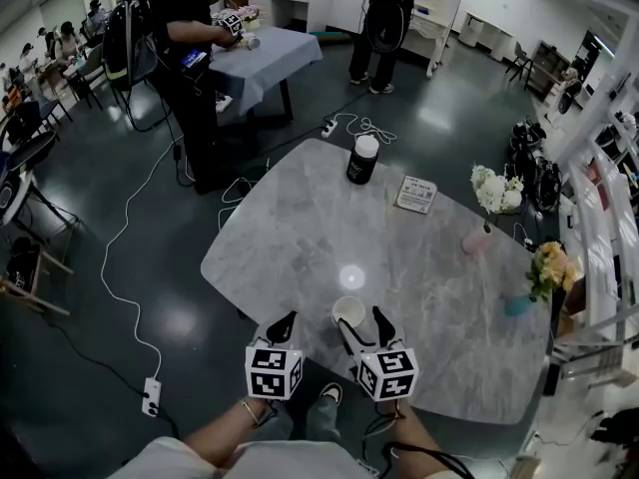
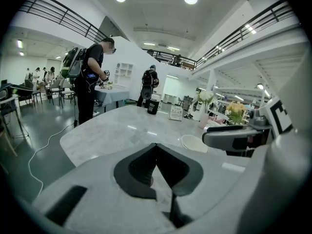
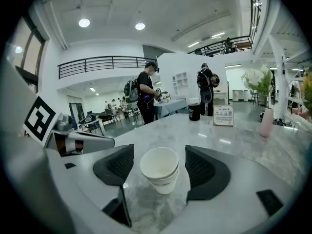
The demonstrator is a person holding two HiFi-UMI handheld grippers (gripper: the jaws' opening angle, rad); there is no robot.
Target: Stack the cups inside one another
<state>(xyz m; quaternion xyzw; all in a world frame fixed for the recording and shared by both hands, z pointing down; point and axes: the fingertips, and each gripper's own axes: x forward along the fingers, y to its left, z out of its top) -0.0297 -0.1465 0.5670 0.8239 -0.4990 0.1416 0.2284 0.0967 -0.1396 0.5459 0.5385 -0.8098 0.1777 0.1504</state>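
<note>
The white cups [image 3: 160,168], one nested inside the other, stood upright on the grey marble worktop [image 1: 329,228], close to its near edge. The right tongs [image 3: 159,151] were open. Their two black jaws stood either side of the nested cups, with a gap visible on each side and neither pad touching the cup wall. The left tongs [image 2: 156,147] were closed, with their jaws meeting tip to tip and nothing between them. They hung over the near edge of the worktop, just beside the right tongs and clear of the cups.

Along the far edge stood a black container with a white lid [image 1: 363,158] and a printed card [image 1: 416,194]. Toward the right edge were white flowers [image 1: 491,190], a pink vase [image 1: 477,239] and yellow flowers [image 1: 549,265].
</note>
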